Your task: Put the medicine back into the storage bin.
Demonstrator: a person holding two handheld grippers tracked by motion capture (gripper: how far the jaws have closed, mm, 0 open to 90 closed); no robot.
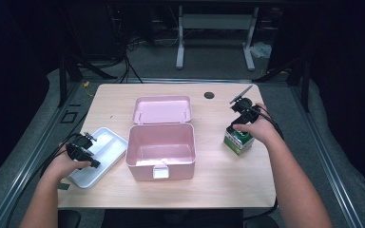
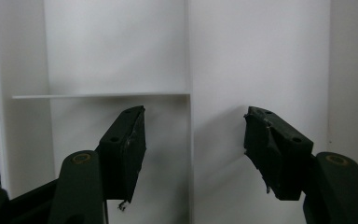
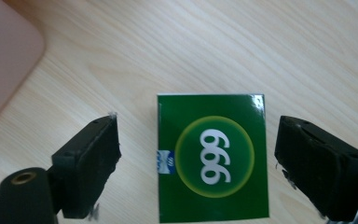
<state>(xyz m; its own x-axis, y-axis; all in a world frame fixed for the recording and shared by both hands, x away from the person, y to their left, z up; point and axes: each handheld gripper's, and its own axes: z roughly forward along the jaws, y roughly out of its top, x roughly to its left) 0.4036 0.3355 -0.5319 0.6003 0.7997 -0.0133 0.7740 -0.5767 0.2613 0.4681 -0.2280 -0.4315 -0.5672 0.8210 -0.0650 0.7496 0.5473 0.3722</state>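
Green and marked 999, the box (image 3: pixel 213 157) stands on the wooden bench (image 1: pixel 218 185) at centre right of the high view, between the spread jaws of the right claw (image 3: pixel 196 163). Lower left, the left claw (image 2: pixel 193 149) hangs with jaws apart over the white divided tray (image 1: pixel 111 142). Beyond, mid-frame, sits the open pink case (image 1: pixel 161 142).
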